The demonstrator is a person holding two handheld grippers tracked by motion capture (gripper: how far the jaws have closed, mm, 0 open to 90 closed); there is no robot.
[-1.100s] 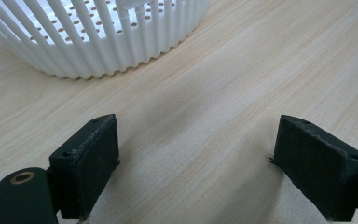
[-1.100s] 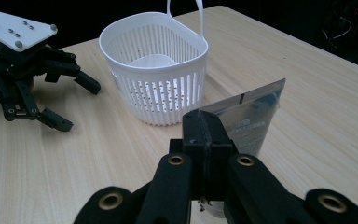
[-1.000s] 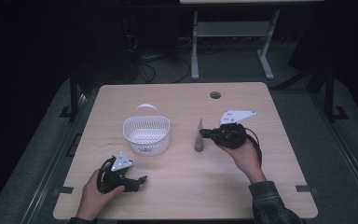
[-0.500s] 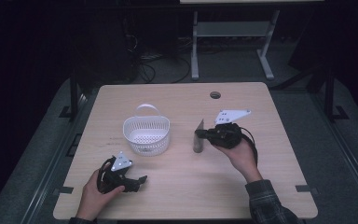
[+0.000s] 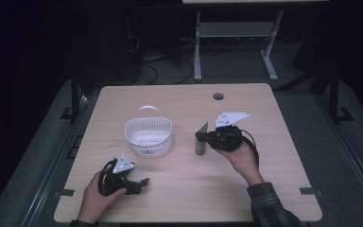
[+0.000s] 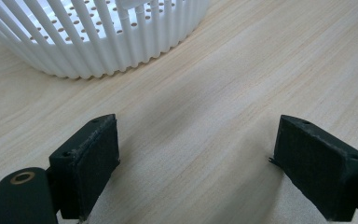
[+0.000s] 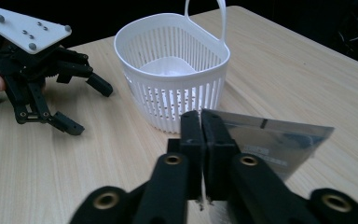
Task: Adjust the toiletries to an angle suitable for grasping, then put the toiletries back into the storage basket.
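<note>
My right gripper [image 5: 207, 138] has its 2 black jaws pressed together on the edge of a flat silver pouch [image 7: 275, 140], which hangs clear of the table [image 5: 274, 156] to the right of the basket [image 5: 149, 136]. In the right gripper view the pads meet with almost no gap, the pouch edge pinched thin between them.

Progress, as I judge it: pickup is done, the pouch is up and held. Left to do: carry it across to the basket, lower it past the rim, let go. The basket looks empty from here, its pale floor visible through the opening.

My left gripper [image 5: 134, 182] rests low near the front edge of the table, jaws spread wide with nothing between them; bare wood shows between the 2 pads in the left gripper view, the basket wall just beyond.

Materials:
- Pouch: metallic foil or film, smooth, slightly reflective, rectangular, with a small notch near its top edge. Thin and likely floppy.
- Basket: white moulded plastic, rounded, vertical slats on the wall, perforated floor, 1 upright loop handle [image 7: 205, 14].
- Table: light wood-grain laminate, matte, rounded corners.
- Jaw pads: dark, dull, slightly rough-looking blocks.
</note>
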